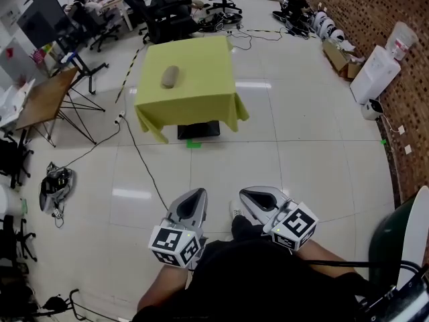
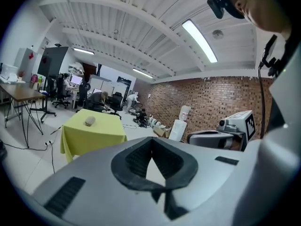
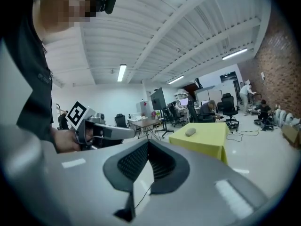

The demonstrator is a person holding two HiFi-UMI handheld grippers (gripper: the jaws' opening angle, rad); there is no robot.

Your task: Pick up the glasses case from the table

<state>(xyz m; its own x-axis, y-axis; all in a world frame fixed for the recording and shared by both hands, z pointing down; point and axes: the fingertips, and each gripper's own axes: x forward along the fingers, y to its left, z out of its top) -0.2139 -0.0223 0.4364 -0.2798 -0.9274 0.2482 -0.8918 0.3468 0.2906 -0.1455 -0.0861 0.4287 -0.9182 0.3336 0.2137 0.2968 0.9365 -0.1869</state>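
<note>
No words, brand names or numbers can be read in any of the views. The only signs seen are coded ones. Black-and-white square patterns are printed on the white-bordered faces of the left marker cube (image 1: 175,245), carried on the grey left gripper (image 1: 196,193). The same kind are printed on the right marker cube (image 1: 295,225), carried on the grey right gripper (image 1: 245,194).

- Your worktop (image 1: 201,96) wears a plain yellow-green cloth.
- The glasses case (image 1: 170,76) is a dull grey-beige.
- Your left tool (image 1: 196,194) and right tool (image 1: 249,196) are grey with black ribbed pads, and their cubes carry black-and-white square markers.
- The floor (image 1: 322,173) is glossy white tile.
- The wall (image 1: 395,5) is red-brown brick.
</note>
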